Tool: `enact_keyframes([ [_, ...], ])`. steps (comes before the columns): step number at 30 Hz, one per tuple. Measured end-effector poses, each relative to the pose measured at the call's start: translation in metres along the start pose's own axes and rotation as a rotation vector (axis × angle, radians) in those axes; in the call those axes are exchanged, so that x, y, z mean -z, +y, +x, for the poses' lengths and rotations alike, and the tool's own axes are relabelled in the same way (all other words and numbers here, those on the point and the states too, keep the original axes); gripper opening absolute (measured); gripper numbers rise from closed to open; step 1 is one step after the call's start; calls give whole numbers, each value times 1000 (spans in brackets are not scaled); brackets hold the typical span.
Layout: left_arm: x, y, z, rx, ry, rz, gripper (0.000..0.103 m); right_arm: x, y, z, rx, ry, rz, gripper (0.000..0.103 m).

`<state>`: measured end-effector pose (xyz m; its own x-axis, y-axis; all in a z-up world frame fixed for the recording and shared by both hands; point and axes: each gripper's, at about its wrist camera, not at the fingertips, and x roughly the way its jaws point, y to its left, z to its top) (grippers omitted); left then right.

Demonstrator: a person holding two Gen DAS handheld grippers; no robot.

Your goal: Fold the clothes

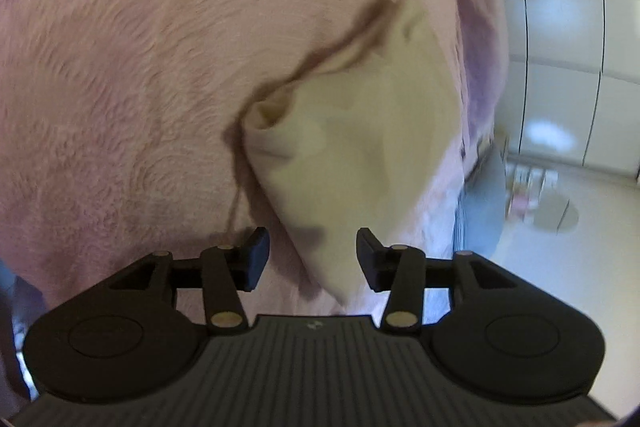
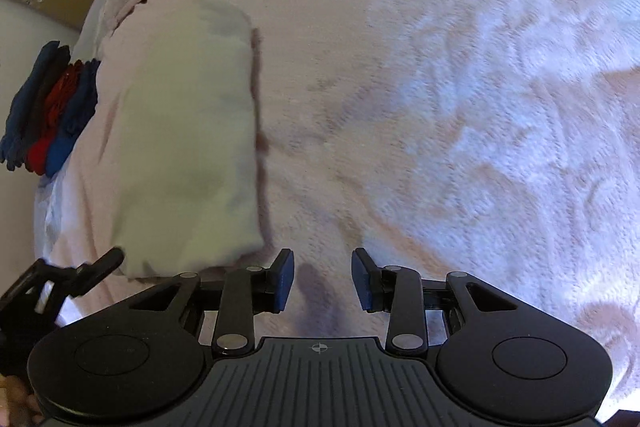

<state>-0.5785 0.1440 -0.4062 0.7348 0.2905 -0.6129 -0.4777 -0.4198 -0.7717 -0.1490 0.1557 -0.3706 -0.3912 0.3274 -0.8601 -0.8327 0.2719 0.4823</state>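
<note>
Pink and fuzzy, the blanket (image 1: 120, 67) fills nearly everything we can see, spread over the bed with a raised swirl pattern in its pile, brighter where light falls on it in the right wrist view (image 2: 480, 87). On it lies the cream garment (image 1: 352, 155), folded into a compact bundle; we see a rolled opening at its upper left end and a dark shadow line along its top edge. From the right wrist view the same bundle (image 2: 188, 139) sits near the bed's left edge, long and roughly rectangular. Beyond that edge we spot a stack of dark blue and red clothes (image 2: 48, 107), blurred, well apart from the cream bundle. Off to the right in the left wrist view stand pale cabinet doors (image 1: 560, 47) above a light floor.

Now the tools. Our left hand-held gripper (image 1: 312, 257) has its jaws spread, the lower tip of the cream garment lying in the gap but neither pad pressing on it. Its tip also pokes into the right wrist view (image 2: 100, 263), just beside the bundle's near corner. Our right hand-held gripper (image 2: 322, 279) is spread too, with only bare blanket between its blue pads (image 2: 286, 277), just right of the bundle.
</note>
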Motion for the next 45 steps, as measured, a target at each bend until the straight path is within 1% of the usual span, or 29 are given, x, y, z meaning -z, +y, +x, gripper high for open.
enact_keyframes([
  [3, 4, 10, 10, 36, -78, -43, 44, -1, -5, 0, 10, 7, -10, 40],
  [6, 6, 9, 22, 58, -132, -31, 43, -2, -7, 2, 2, 13, -16, 41],
  [8, 7, 7, 30, 69, -167, -17, 33, -3, -8, 4, 0, 20, -20, 41],
  [9, 7, 5, 33, 75, -181, -4, 15, 0, -13, 1, 0, 23, -21, 41],
  [10, 4, -1, 32, 71, -187, 37, 10, -1, -13, 2, 1, 26, -24, 41],
  [12, -3, -20, 25, 40, -190, 170, 8, -2, -10, 3, 6, 30, -34, 41],
  [14, -14, -43, 14, 23, -181, 300, 7, -4, -9, 1, 12, 33, -52, 41],
  [16, -32, -60, -3, 9, -176, 384, 7, -9, -5, -1, 19, 31, -71, 41],
  [20, -71, -88, -40, -74, -193, 578, 7, -20, -1, -6, 18, 15, -95, 41],
  [22, -86, -88, -49, -116, -153, 640, 7, -28, 3, -6, 0, 9, -102, 41],
  [23, -93, -83, -49, -135, -123, 647, 8, -33, 4, -6, -19, 7, -105, 41],
  [24, -97, -76, -47, -138, -109, 615, 8, -40, 8, -2, -38, 6, -106, 41],
  [26, -101, -59, -46, -115, -120, 510, 10, -60, 14, 6, -81, 4, -118, 41],
  [27, -103, -51, -45, -104, -125, 458, 15, -71, 17, 9, -105, 4, -127, 43],
  [28, -103, -41, -46, -83, -141, 391, 17, -82, 20, 12, -130, 3, -136, 53],
  [29, -102, -31, -49, -51, -169, 308, 17, -93, 18, 10, -174, -1, -150, 62],
  [30, -100, -24, -51, -31, -193, 250, 17, -106, 21, 10, -214, -14, -170, 74],
  [32, -93, -18, -54, -16, -230, 188, 20, -132, 28, 9, -300, -22, -221, 74],
  [33, -89, -15, -55, -8, -248, 157, 24, -144, 32, 11, -344, -2, -250, 74],
  [35, -82, -11, -54, 3, -255, 115, 28, -166, 38, 21, -404, 65, -287, 74],
  [37, -76, -9, -47, 15, -244, 77, 34, -180, 42, 35, -421, 130, -288, 74],
  [39, -74, -9, -36, 17, -242, 81, 34, -182, 42, 50, -424, 177, -259, 74],
  [41, -73, -9, -26, 18, -245, 99, 22, -173, 39, 62, -420, 207, -218, 74],
  [42, -73, -10, -21, 18, -246, 108, 9, -165, 36, 68, -412, 221, -189, 74],
  [43, -74, -14, -20, 8, -247, 141, 8, -157, 34, 73, -404, 235, -161, 74],
  [45, -81, -32, -28, -34, -246, 263, 7, -144, 30, 79, -395, 258, -117, 74],
])
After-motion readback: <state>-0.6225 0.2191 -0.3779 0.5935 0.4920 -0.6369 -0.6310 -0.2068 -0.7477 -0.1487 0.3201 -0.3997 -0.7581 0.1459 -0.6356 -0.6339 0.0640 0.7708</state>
